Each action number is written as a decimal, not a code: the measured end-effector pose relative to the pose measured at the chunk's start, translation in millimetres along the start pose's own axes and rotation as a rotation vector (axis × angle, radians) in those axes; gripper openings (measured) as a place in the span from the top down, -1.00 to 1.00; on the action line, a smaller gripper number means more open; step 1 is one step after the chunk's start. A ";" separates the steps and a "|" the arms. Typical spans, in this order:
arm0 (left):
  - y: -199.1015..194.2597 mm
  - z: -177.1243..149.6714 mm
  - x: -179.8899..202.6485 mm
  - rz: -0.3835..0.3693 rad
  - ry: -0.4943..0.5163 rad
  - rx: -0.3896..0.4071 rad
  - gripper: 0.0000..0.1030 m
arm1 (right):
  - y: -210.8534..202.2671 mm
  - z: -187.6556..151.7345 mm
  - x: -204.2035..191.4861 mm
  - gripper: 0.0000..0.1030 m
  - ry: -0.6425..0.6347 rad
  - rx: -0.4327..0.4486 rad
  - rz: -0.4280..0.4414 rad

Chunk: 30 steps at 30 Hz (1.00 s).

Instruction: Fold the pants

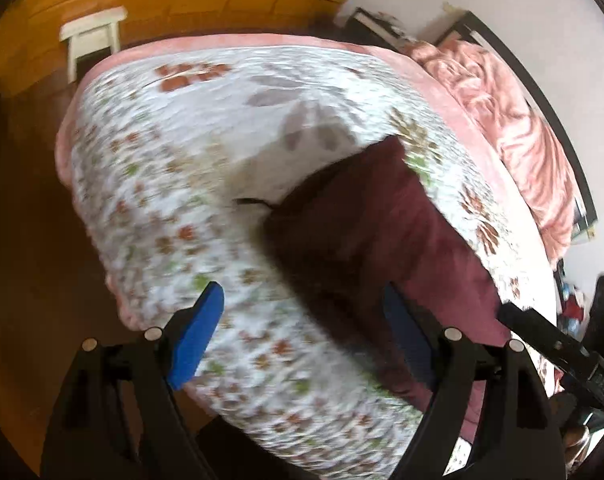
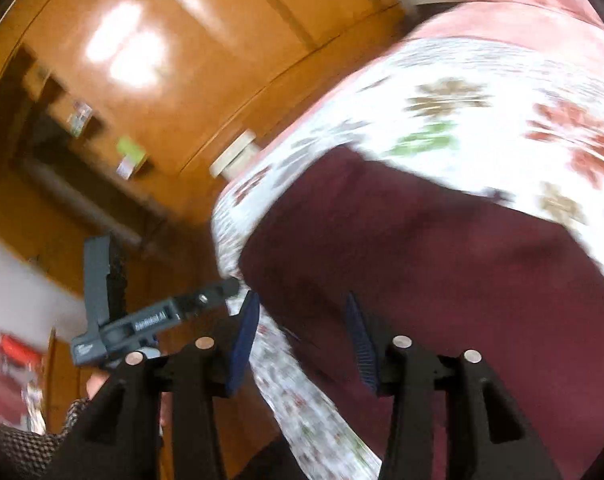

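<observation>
Maroon pants [image 1: 365,232] lie folded near the edge of the bed [image 1: 206,152], on its floral cover. The left claw [image 1: 302,332] hangs wide open and empty above them; the right claw [image 2: 302,340], partly open, holds nothing. A careless pass could snag the cloth and undo the fold.

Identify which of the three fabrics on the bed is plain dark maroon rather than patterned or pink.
The pants: plain maroon, lying flat on the white floral bedspread. The crumpled pink blanket sits apart, towards the bed's far side.
</observation>
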<state>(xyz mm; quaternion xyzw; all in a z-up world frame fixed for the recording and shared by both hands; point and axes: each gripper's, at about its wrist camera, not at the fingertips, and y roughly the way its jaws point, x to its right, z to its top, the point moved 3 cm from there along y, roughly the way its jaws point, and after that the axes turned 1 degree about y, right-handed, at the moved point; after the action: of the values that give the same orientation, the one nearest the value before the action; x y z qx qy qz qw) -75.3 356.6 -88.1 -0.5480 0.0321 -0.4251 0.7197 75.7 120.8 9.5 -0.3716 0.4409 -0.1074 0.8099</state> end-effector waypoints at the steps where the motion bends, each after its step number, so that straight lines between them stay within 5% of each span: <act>1: 2.4 -0.7 8.8 -0.010 0.018 -0.013 -0.60 | -19.6 -9.1 12.8 0.10 0.040 0.024 -0.005; 6: 24.2 -18.0 47.0 -0.058 0.080 -0.120 -0.59 | -70.9 -67.6 56.0 0.10 0.267 0.048 0.024; 13: 56.1 -41.0 59.1 -0.133 0.000 -0.259 -0.59 | -113.7 -163.7 103.9 0.09 0.612 0.093 0.066; 19: 73.6 -37.1 64.5 -0.083 -0.037 -0.279 -0.55 | -131.4 -183.5 152.3 -0.13 0.807 0.194 0.028; 23: 81.6 -33.9 68.5 -0.036 -0.021 -0.281 -0.18 | -134.6 -183.7 177.2 -0.11 0.888 0.281 0.068; 24: 82.5 -32.6 68.7 -0.028 -0.024 -0.279 -0.14 | -133.0 -184.4 181.9 -0.04 0.905 0.293 0.086; 25: 82.8 -31.9 69.5 -0.026 -0.022 -0.277 -0.07 | -130.0 -184.4 183.6 0.28 0.923 0.296 0.100; 26: 82.7 -31.8 69.4 -0.022 -0.020 -0.277 0.04 | -127.9 -183.4 182.5 0.86 0.921 0.297 0.121; 27: 81.8 -31.4 69.2 -0.023 -0.016 -0.275 0.09 | -130.2 -185.8 181.9 1.00 0.910 0.303 0.136; 30: 68.6 -30.4 64.2 -0.065 -0.013 -0.261 0.24 | -144.2 -178.9 162.5 1.00 0.830 0.332 0.176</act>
<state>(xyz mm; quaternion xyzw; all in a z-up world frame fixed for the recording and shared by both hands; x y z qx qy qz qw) -10.5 294.5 -129.2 -0.6404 0.0649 -0.4368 0.6284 51.3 -152.5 -53.0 -0.1232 0.7350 -0.2471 0.6193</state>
